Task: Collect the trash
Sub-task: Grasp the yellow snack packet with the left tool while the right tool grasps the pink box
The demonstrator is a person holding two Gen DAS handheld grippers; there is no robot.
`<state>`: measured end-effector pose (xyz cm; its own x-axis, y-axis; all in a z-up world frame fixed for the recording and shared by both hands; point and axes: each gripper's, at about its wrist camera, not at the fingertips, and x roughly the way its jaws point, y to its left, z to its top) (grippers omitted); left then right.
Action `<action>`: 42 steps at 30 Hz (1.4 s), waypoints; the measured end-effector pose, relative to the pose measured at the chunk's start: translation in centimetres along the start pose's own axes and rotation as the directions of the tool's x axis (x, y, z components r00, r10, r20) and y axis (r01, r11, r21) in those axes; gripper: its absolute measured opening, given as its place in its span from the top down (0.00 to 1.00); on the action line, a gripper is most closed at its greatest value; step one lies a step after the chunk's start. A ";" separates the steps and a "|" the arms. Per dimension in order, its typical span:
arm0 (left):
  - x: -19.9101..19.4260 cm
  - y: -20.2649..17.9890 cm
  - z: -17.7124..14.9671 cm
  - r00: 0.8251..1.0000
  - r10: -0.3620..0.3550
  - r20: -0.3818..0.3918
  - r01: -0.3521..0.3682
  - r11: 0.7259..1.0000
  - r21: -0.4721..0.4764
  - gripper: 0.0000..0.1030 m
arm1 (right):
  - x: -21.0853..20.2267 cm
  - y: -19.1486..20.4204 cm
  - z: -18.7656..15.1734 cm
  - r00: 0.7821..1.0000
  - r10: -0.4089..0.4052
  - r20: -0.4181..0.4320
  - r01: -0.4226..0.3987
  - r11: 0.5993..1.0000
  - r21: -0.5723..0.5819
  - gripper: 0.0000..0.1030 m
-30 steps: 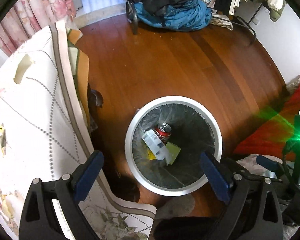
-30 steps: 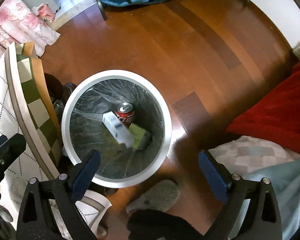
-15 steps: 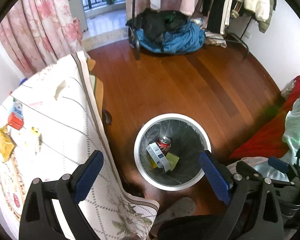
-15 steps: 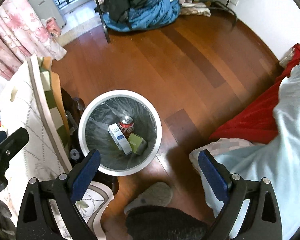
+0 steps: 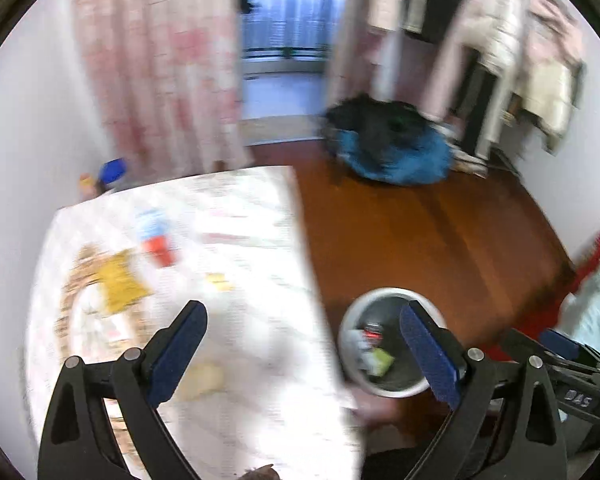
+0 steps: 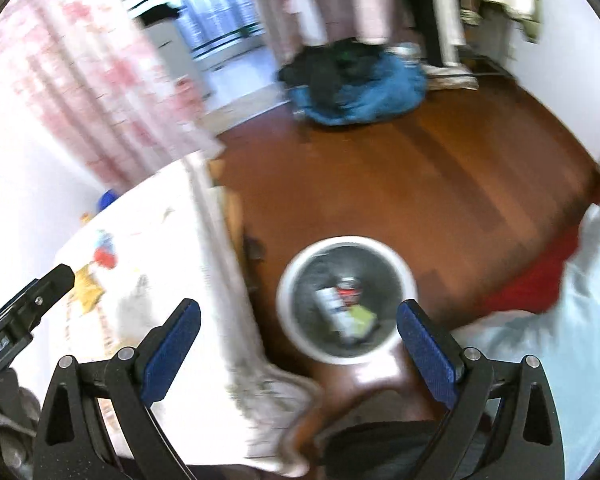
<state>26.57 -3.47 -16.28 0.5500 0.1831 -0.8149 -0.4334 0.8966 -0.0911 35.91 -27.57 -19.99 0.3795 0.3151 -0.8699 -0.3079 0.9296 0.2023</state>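
Both views are motion-blurred. A white-rimmed round bin (image 5: 350,322) (image 6: 408,276) stands on the floor beside the table, holding a red can (image 6: 349,286), a white box (image 6: 332,306) and a green piece (image 6: 362,316). On the white tablecloth (image 5: 240,240) lie a yellow packet (image 5: 120,280), a red-and-blue packet (image 5: 156,236), a small yellow scrap (image 5: 219,281) and a pale crumpled piece (image 5: 202,378). My left gripper (image 5: 304,356) hangs open and empty over the table's edge. My right gripper (image 6: 298,350) is open and empty, high above the bin.
A heap of blue and black clothes (image 5: 388,148) lies on the wooden floor (image 5: 420,240) at the back, under a rack of hanging garments (image 5: 500,40). Pink floral curtains (image 5: 160,60) flank a balcony door. A red cloth (image 6: 540,272) and a pale sleeve (image 6: 580,320) fill the right.
Both grippers have risen and tilted up away from the bin, which now looks small and low. The left view has swung left over the table, bringing the packets into sight.
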 end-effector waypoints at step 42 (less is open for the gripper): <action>17.3 24.9 -1.5 0.956 0.144 -0.255 -0.234 0.900 -0.368 0.47 | 32.3 31.2 9.7 0.848 -0.285 -0.448 -0.103 0.740 -0.665 0.28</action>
<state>24.27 21.39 -33.53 0.2818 0.2015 -0.9381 -0.7814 0.6156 -0.1025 47.01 13.52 -37.45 0.0187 -0.0830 -0.9964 -0.8470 0.5281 -0.0599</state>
